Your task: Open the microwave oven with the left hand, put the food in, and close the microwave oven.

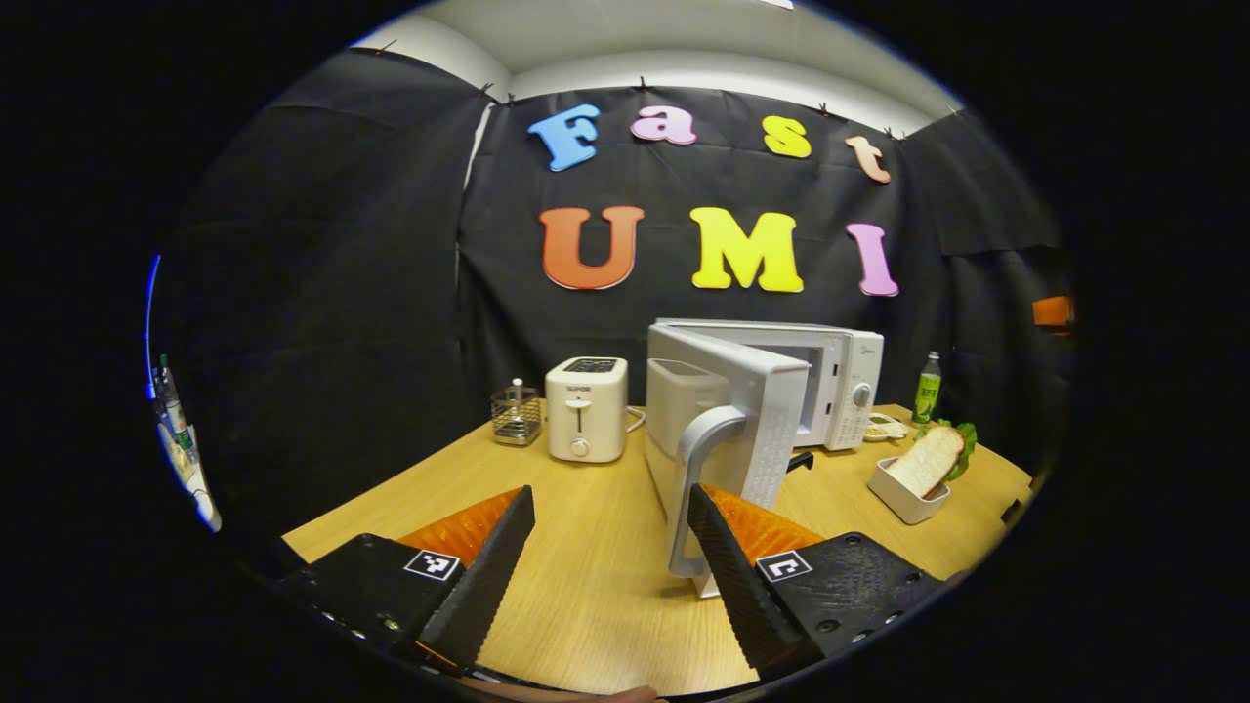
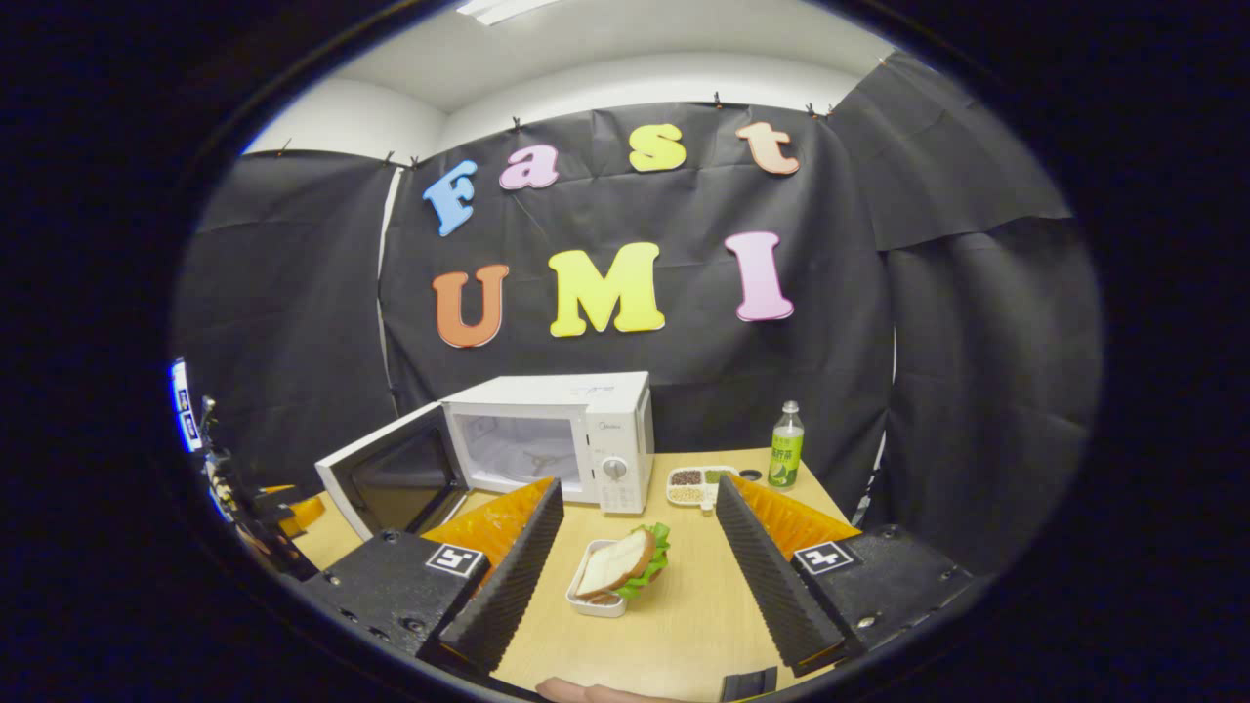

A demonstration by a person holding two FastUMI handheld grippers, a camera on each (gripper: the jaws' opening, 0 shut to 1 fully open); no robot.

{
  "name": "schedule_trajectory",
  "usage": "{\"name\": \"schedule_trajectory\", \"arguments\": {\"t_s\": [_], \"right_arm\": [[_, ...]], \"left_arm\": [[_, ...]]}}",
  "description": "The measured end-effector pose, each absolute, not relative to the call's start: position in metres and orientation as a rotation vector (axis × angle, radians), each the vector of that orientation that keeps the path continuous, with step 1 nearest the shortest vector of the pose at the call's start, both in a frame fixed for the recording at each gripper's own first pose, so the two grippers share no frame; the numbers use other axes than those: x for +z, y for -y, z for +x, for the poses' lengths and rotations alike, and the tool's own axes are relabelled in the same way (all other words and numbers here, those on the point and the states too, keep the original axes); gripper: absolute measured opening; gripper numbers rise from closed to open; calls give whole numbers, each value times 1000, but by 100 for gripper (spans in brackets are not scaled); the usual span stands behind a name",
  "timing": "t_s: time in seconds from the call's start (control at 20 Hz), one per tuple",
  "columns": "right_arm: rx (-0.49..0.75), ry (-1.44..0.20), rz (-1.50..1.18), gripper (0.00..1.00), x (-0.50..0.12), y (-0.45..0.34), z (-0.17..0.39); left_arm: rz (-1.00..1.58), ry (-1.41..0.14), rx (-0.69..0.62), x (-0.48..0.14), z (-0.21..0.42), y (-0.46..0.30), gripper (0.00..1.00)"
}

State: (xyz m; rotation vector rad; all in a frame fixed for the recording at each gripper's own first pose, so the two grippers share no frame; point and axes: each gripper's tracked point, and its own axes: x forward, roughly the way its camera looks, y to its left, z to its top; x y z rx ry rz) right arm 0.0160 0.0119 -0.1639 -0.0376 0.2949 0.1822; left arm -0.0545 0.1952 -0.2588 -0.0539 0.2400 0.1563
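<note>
— Left gripper (image 1: pixel 610 508), what do you have?

— Its fingers are spread wide over the wooden table (image 1: pixel 586 586), pinching nothing. I see the white microwave oven (image 1: pixel 840 376) ahead with its door (image 1: pixel 728 430) swung open toward me; the door's pale handle (image 1: pixel 695 469) stands just in front of my right-hand finger (image 1: pixel 728 557), though I cannot tell if they touch. A white toaster (image 1: pixel 586 408) and a wire holder (image 1: pixel 516 415) sit to the left of the oven.

— And the food?

— From the right gripper (image 2: pixel 635 513), also spread apart and empty, I see the sandwich (image 2: pixel 620 566), bread over lettuce, tilted in a small white dish (image 2: pixel 591 603) on the table, lying between the two fingers but beyond their tips. It is in front of the oven, not inside. The oven's cavity (image 2: pixel 518 449) stands exposed, door hanging out to the left.

— Anything else nearby?

— A green bottle (image 2: pixel 785 446) stands right of the oven, with a divided snack tray (image 2: pixel 698 485) between them.
</note>
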Motion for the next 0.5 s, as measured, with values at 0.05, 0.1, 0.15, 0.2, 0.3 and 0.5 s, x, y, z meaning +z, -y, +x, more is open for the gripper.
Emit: {"name": "schedule_trajectory", "arguments": {"t_s": [0.05, 0.1, 0.15, 0.2, 0.3, 0.5], "right_arm": [[181, -309, -48, 91, -165, -12, 26], [185, -324, -58, 100, -167, -15, 36], [203, -350, -73, 91, -172, -18, 46], [223, -390, -95, 100, -180, -19, 57], [236, -485, -115, 92, -198, -11, 79], [278, -746, -38, 100, -246, 3, 113]], "left_arm": [[-64, -241, 173, -249, -59, -200, 94], [-60, -226, 186, -237, -64, -206, 94], [-46, -201, 200, -223, -66, -213, 95], [-39, -186, 219, -211, -66, -220, 96], [-45, -174, 249, -193, -65, -225, 95], [-56, -143, 250, -164, -54, -211, 95]]}}
